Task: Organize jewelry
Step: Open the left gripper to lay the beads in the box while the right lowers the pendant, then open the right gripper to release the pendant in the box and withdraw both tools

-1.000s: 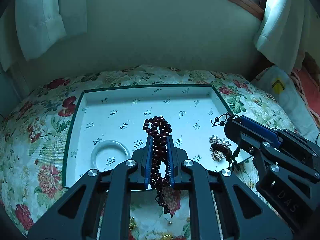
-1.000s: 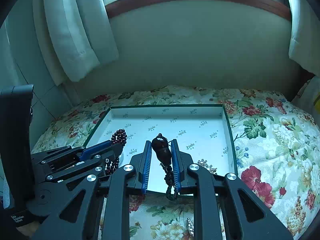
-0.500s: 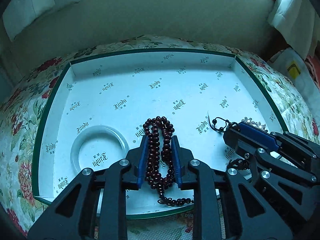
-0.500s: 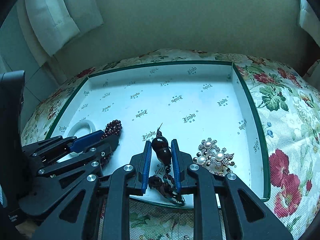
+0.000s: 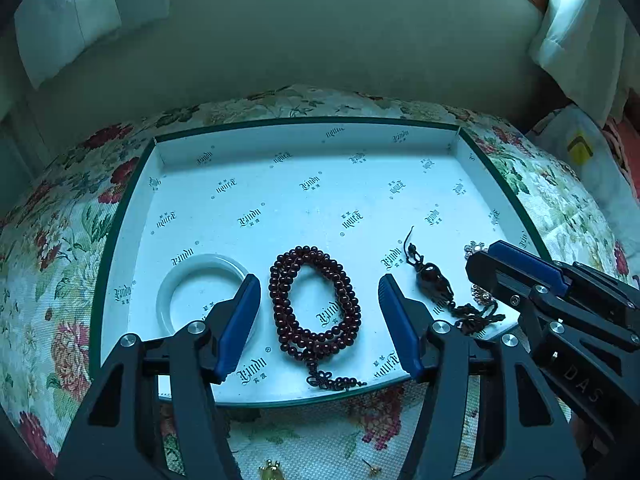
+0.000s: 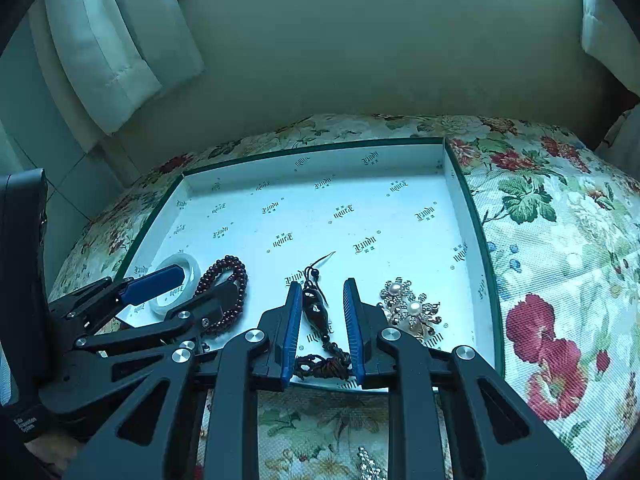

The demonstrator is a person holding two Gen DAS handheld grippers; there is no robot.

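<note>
- Jewelry lies along the near side of a shallow white box (image 5: 304, 148) with a green rim, which sits on a flowered cloth (image 5: 60, 264).
- The left hand-held gripper (image 5: 320, 312) is released, its jaws opening, and the dark red bead necklace (image 5: 314, 312) lies coiled flat on the box floor between the blue pads without touching either one.
- A white bangle (image 5: 200, 292) rests just to the left of the necklace, partly behind the left finger.
- The right hand-held gripper (image 6: 322, 320) straddles a dark pendant (image 6: 314, 308) on a knotted cord; the pendant lies on the box floor, and in the right wrist view a gap shows on both sides of it (so it looks let go rather than clenched).
- The cord's tassel end (image 6: 322, 364) bunches at the near rim of the box, between the finger bases.
- A pearl brooch (image 6: 410, 310) lies just right of the right gripper, inside the box.
- Small gold and sparkly pieces (image 5: 272, 470) sit on the cloth in front of the box, too cut off to identify.
</note>
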